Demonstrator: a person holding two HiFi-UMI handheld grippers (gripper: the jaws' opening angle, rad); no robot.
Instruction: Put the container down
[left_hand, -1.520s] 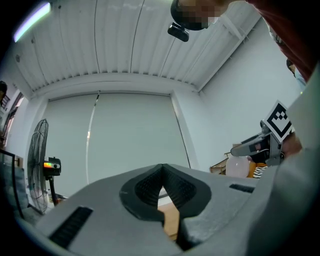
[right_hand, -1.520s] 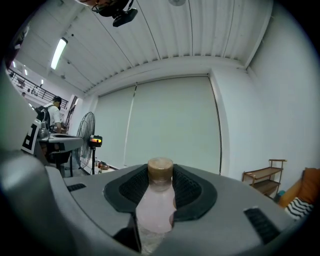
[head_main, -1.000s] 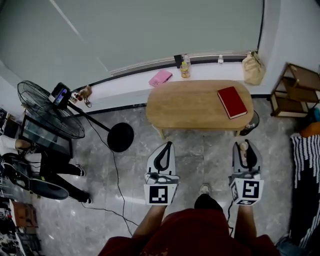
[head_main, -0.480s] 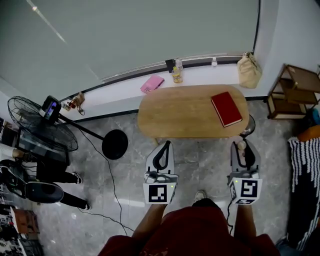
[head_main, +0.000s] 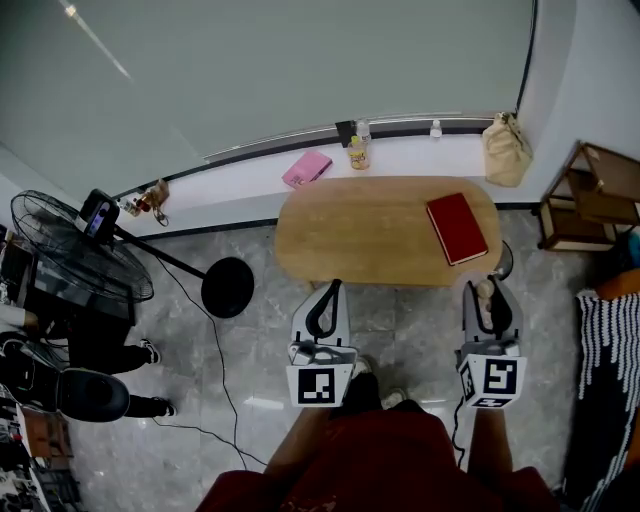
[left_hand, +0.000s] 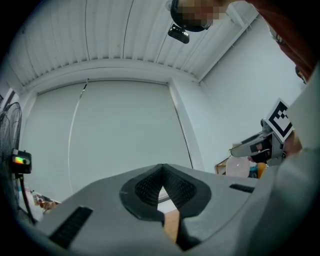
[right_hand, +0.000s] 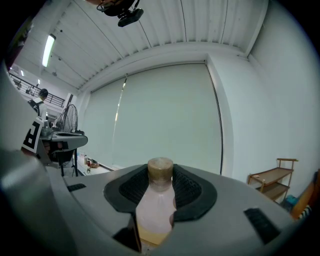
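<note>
As one container (right_hand: 154, 207) sits clamped in right gripper (head_main: 489, 300) | left gripper (left_hand: 162, 172) closed, empty | one table (head_main: 370, 230)

I can read no words, brands or numbers anywhere. My left tongs (head_main: 335, 287) and right tongs (head_main: 489, 288) each carry only a black-and-white square marker (head_main: 320, 388) at the rear.

A red book (head_main: 457, 228) lay by the wooden table's (head_main: 360, 235) right end, a pink pouch (head_main: 306, 168) on the ledge (head_main: 245, 182) beyond its far edge.
</note>
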